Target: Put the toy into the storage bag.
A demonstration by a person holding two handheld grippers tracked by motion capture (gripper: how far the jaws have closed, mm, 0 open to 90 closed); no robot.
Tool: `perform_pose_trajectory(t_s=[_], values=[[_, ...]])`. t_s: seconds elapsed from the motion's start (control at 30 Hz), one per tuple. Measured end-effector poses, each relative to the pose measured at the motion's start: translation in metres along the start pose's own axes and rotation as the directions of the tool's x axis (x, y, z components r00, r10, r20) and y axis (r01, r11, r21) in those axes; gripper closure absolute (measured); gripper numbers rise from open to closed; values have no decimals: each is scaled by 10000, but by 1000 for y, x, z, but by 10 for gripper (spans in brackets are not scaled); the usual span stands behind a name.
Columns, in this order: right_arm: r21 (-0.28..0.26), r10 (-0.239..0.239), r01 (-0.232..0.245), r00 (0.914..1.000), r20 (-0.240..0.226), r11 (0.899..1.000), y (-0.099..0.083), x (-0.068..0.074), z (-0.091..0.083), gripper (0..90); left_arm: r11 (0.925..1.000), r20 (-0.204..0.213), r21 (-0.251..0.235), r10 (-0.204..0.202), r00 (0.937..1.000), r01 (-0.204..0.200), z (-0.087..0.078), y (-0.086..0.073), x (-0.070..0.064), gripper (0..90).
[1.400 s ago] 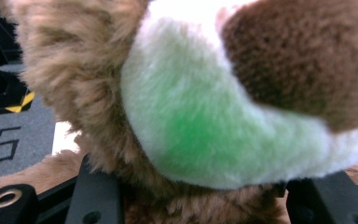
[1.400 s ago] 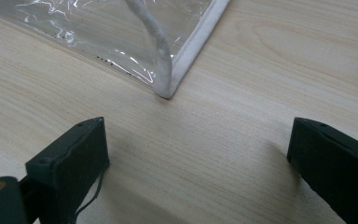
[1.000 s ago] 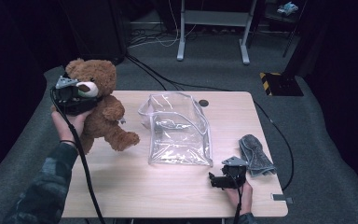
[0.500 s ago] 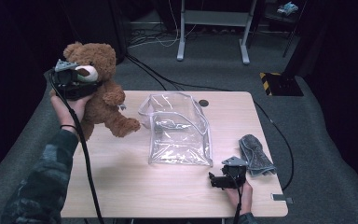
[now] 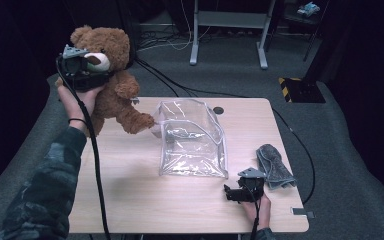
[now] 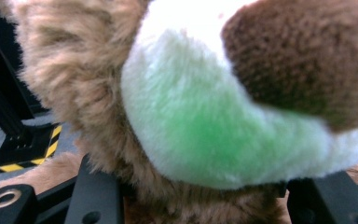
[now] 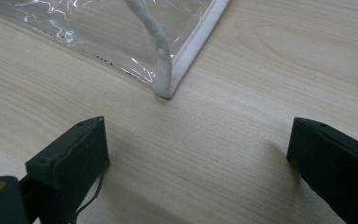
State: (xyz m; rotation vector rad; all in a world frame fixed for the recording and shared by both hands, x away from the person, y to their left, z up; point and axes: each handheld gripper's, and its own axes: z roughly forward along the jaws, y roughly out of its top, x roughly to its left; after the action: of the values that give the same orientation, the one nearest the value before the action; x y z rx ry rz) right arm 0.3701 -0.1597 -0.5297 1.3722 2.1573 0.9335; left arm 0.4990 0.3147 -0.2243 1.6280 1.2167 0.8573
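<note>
Left hand [image 5: 77,102]: was raised over the table's far-left corner, forearm in a camouflage sleeve reaching up from the near left, palm under the gripper.
Left gripper [image 5: 80,70]: was pinching the bear [image 5: 111,85] at the head; in the left gripper view its jaws stood either side of the fur below the pale muzzle [image 6: 214,126]. Held so, seemingly, to carry the toy by a firm part.
Bear: hung clear of the table [image 5: 130,200], upright, one paw out to the right and just beside the bag's left rim; likely bound for the bag.
Bag [image 5: 192,140]: clear plastic with white piping, lay mid-table, mouth open to the far side and left, apparently set to take the toy.
Right gripper [image 5: 240,192]: rested low on the near right of the table, jaws spread and empty, pointing left at the bag's near corner [image 7: 164,88]; probably waiting to steady it.
Right hand [image 5: 260,207]: lay at the near edge, wrist low.
Cloth [image 5: 275,167]: grey, crumpled, lay just right of the right gripper, untouched.
</note>
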Motion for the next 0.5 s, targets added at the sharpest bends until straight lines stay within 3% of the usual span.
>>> perform_pose_trajectory(t_s=[0.3, 0.5], values=[[28, -83, 83, 10000, 0, 10000, 0, -1, 0, 45, 9990, 167, -252, 381, 9991, -377, 16, 25, -21, 472], [26, -85, 85, 10000, -2, 10000, 0, -1, 0, 45, 9986, 327, -325, 421, 9986, -410, 29, 32, -33, 471]])
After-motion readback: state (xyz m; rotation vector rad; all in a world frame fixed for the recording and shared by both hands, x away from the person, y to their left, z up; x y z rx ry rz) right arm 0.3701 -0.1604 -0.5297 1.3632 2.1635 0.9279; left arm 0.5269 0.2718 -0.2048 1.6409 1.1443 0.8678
